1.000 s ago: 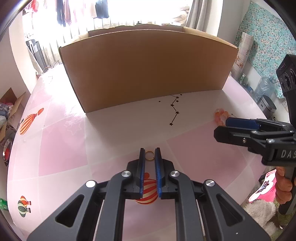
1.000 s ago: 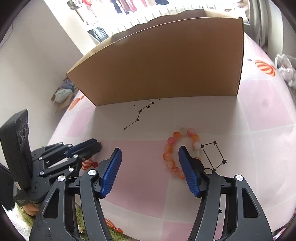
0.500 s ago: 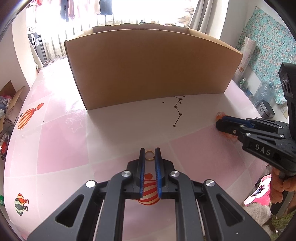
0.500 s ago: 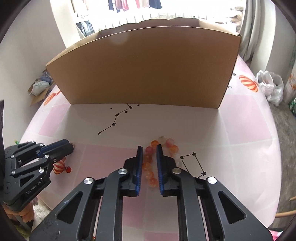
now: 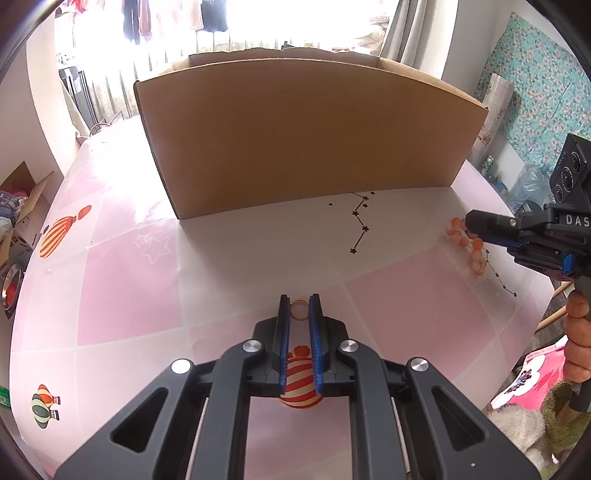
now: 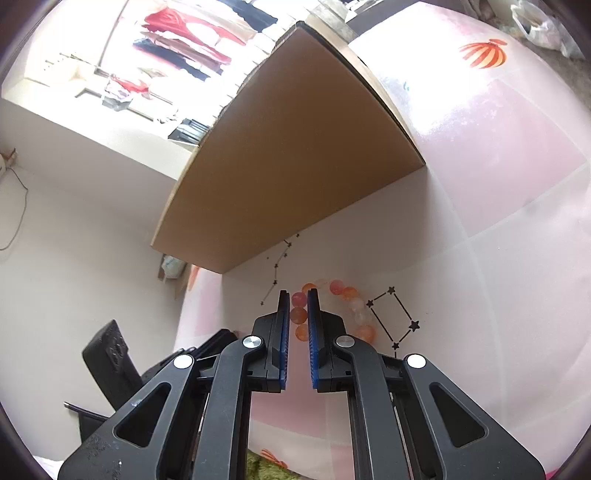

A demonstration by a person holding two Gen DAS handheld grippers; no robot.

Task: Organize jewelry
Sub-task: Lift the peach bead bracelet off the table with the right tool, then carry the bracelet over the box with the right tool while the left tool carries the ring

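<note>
Jewelry is sitting gripped on the desk (image 5: 229,251): left tongs (image 5: 299,309) are pinching a gold ring (image 5: 299,309), right tongs (image 6: 298,306) are clamping a beaded bracelet (image 6: 347,295), likely for lifting into the cardboard box (image 5: 303,136).

This is a lived-in room of a home, most likely a bedroom or living room used for laundry as well. At twelve o'clock in the left wrist view, clothes (image 5: 173,14) hang on a drying rail in front of a bright window with a grey curtain (image 5: 410,26) beside it, and a floral teal cloth (image 5: 546,92) covers the wall at two o'clock. A round table (image 5: 122,280) wears a pink plastic cover printed with hot-air balloons (image 5: 62,230) and stars, an open cardboard box (image 5: 310,136) stands on it, and a box of household oddments (image 5: 22,206) sits on the floor at nine o'clock.
</note>
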